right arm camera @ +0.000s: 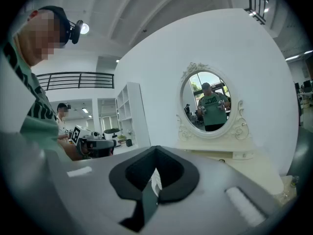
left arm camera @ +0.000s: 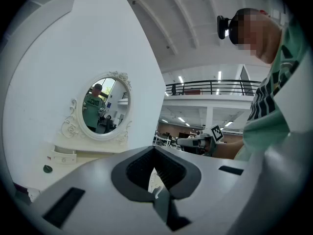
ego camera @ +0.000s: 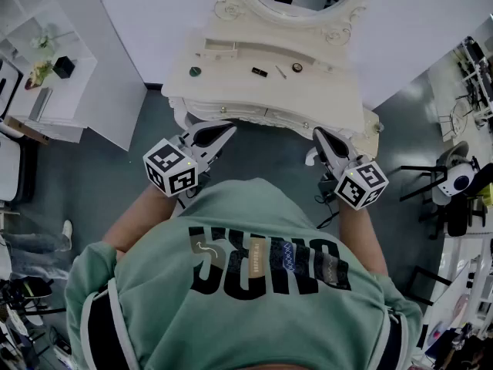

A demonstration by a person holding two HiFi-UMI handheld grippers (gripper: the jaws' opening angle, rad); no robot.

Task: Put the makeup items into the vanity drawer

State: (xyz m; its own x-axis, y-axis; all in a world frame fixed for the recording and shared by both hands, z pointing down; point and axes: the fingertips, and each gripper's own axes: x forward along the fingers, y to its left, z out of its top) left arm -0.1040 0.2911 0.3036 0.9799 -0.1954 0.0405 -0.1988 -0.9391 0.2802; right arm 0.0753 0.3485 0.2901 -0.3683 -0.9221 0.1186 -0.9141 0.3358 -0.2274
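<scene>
1. My left gripper (ego camera: 219, 135) is held level in front of my chest, its jaws pressed together on nothing.
2. My right gripper (ego camera: 323, 139) is out to its right, its jaws likewise closed and empty.
3. Both point at the near edge of the white vanity (ego camera: 231, 91).
4. The makeup items lie farther back on its top. A dark green round piece (ego camera: 195, 72) is at the left, with a black tube (ego camera: 259, 72), a thin stick (ego camera: 280, 71) and a small round pot (ego camera: 296, 67) to its right.

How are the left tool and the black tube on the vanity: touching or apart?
Apart. The head view shows bare vanity top between the left tool and the black tube.
</scene>
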